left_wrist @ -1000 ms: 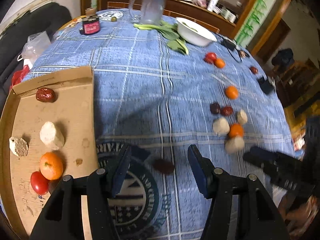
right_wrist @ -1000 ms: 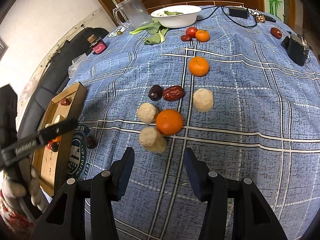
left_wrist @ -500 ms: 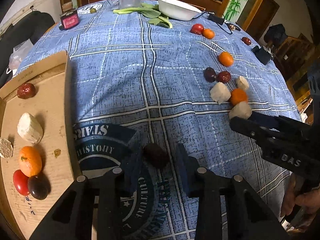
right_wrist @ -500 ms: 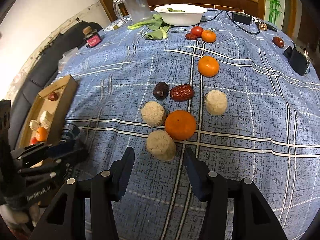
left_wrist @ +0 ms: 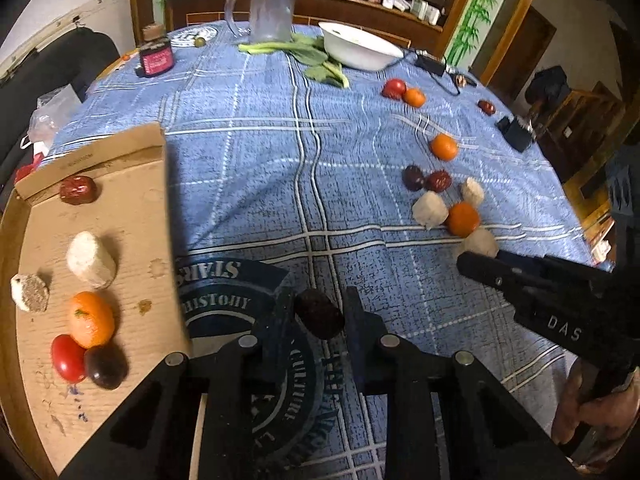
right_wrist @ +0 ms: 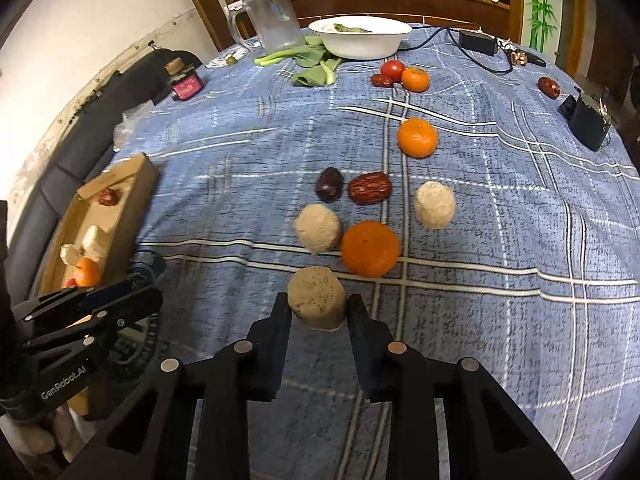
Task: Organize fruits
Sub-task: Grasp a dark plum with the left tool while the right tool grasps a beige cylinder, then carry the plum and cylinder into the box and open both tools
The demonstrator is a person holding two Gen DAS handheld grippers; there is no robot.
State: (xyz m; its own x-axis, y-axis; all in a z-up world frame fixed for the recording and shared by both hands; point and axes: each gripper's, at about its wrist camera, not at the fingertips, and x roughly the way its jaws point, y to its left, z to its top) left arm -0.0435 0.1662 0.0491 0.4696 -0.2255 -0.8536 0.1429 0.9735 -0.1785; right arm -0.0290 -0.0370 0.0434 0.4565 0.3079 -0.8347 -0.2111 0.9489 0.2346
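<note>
My left gripper [left_wrist: 318,314] is shut on a dark plum-like fruit [left_wrist: 319,318] just above the blue tablecloth, beside the cardboard tray [left_wrist: 132,200]. The tray holds a red date [left_wrist: 78,189], a pale chunk [left_wrist: 91,259], an orange [left_wrist: 90,319], a tomato [left_wrist: 67,358] and a dark fruit [left_wrist: 106,366]. My right gripper [right_wrist: 318,310] has its jaws closing on a pale cylindrical chunk [right_wrist: 317,302], with both pads against its sides. Beyond it lie an orange [right_wrist: 370,248], two pale chunks [right_wrist: 318,227], a red date [right_wrist: 370,188] and a dark fruit [right_wrist: 329,189].
Farther back lie another orange [right_wrist: 417,137] and a tomato [right_wrist: 392,70] with an orange beside it. A white bowl [right_wrist: 360,38], a glass pitcher [right_wrist: 274,18], greens [right_wrist: 316,68], a pink jar [right_wrist: 185,82] and a black box [right_wrist: 588,124] stand along the far edges.
The left jaws closed from wide open onto the dark fruit. The right gripper moved forward over the pale chunk and its jaws closed on it.
</note>
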